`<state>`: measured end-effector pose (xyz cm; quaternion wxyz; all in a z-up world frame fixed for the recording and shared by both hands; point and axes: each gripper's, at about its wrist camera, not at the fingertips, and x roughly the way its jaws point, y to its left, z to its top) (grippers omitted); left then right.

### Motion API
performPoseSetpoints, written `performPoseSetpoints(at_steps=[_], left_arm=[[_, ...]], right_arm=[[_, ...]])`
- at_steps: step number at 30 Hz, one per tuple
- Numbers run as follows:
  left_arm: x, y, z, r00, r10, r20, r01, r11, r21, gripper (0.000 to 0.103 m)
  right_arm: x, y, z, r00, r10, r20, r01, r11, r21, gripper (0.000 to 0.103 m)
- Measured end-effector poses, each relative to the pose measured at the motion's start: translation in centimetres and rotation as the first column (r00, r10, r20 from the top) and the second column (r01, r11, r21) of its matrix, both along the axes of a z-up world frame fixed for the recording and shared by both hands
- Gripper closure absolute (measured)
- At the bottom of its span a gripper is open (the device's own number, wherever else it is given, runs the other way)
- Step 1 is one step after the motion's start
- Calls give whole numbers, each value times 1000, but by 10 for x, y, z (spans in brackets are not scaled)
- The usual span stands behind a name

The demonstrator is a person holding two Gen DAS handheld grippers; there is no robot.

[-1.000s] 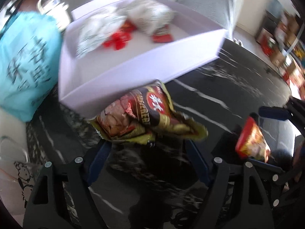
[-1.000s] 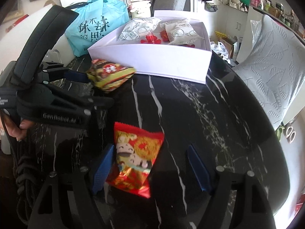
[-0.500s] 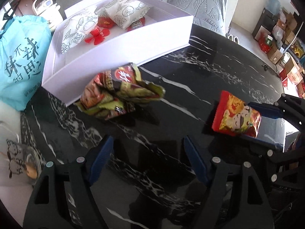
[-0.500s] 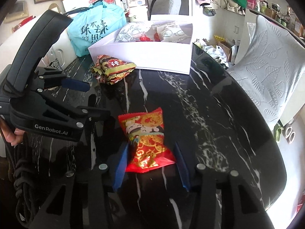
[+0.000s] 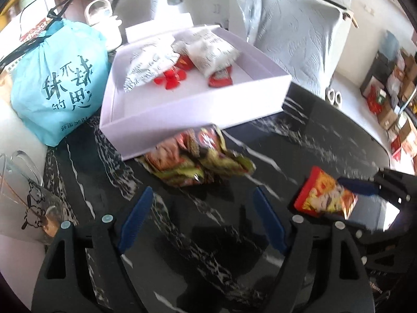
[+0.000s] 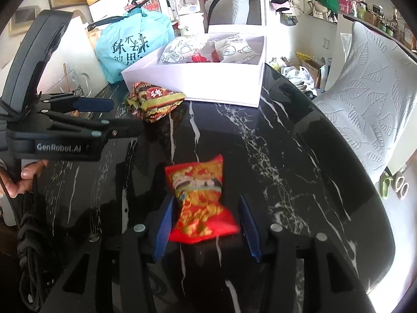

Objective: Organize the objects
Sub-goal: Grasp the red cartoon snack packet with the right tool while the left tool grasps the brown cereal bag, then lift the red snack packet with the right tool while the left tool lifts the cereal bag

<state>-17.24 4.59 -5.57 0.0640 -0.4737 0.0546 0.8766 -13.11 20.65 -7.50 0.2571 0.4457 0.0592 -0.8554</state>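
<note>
Nearest, the right gripper (image 6: 206,224) has its blue fingers (image 6: 163,225) either side of the red snack packet (image 6: 199,200); they have just been easing apart after closing, the left one touching the packet, a gap on the right, so it looks released. The packet lies flat on the black marbled surface (image 6: 286,156). At ten o'clock the left gripper (image 5: 206,219) hangs with fingers spread, nothing between them. Beyond, a crumpled brown-green packet (image 6: 153,100) rests against the white box (image 6: 192,83), which holds two pale packets and red pieces. Farther at eleven o'clock stands a blue bag (image 6: 133,44)
</note>
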Motion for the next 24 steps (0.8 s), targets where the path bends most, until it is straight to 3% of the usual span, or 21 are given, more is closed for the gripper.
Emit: performPoseSetpoints(at_steps=[4, 8, 16, 21, 23, 24], left_arm=[[6, 0, 1, 1000, 15, -9, -15, 1000, 23, 24], [2, 5, 4, 996, 1, -84, 1, 1000, 22, 24], [-24, 13, -17, 1000, 6, -6, -6, 999, -38, 21], [-29, 11, -22, 1000, 1, -9, -2, 1000, -31, 21], [-29, 10, -24, 1000, 10, 1, -10, 999, -30, 25], [-29, 10, -24, 1000, 18, 3, -18, 999, -45, 34]], right_arm=[[-8, -3, -1, 1000, -1, -13, 1, 1000, 4, 51], [-17, -5, -2, 999, -11, -32, 12, 1000, 13, 51], [-23, -8, -3, 998, -13, -55, 15, 999, 35, 51], [-22, -10, -4, 998, -9, -69, 12, 999, 53, 51], [-21, -11, -4, 997, -4, -74, 8, 998, 62, 51], [-20, -12, -5, 997, -1, -77, 6, 998, 65, 52]])
